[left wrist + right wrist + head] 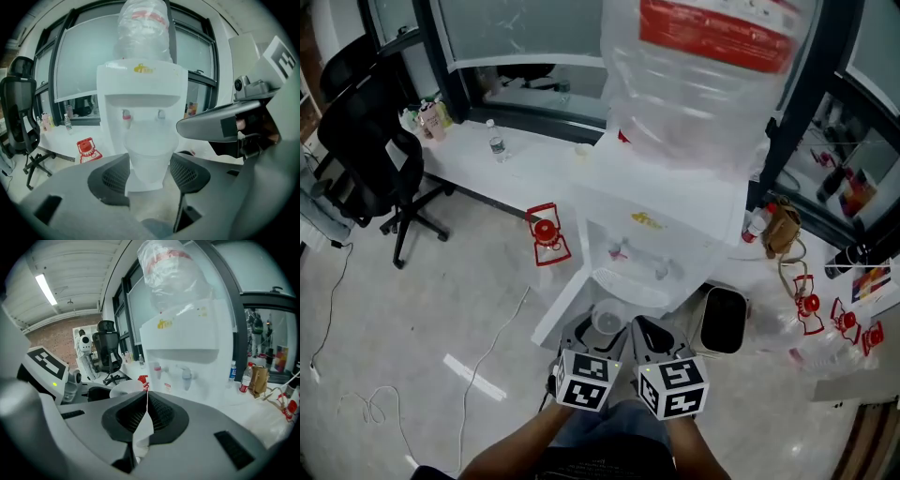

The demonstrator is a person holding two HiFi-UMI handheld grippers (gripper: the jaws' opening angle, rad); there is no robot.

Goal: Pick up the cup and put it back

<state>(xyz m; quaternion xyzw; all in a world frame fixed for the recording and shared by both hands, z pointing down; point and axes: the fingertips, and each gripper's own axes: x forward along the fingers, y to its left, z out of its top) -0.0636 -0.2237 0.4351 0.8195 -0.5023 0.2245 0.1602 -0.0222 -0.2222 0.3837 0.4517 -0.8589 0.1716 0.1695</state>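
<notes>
- Cup [149, 150] sits clamped between our left tongs [149, 165], just in front of the water dispenser [140, 86].
- Our right tongs [146, 397] are pressed together on nothing.
- Squeezing harder could, we judge, crumple the thin translucent wall.
- We cannot tell whether the cup holds water, and its bottom blends into the white dispenser behind.

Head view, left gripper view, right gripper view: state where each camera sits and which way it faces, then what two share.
Head view: on the person's head, facing steeply down at the water dispenser; forearms, left gripper and right gripper show.
Left gripper view: on the left gripper, facing the dispenser's front along jaws closed on the cup; the right gripper crosses at right.
Right gripper view: on the right gripper, jaws together, facing the taps; the left gripper shows at left.
Shared: both gripper views show dispenser and cup.
</notes>
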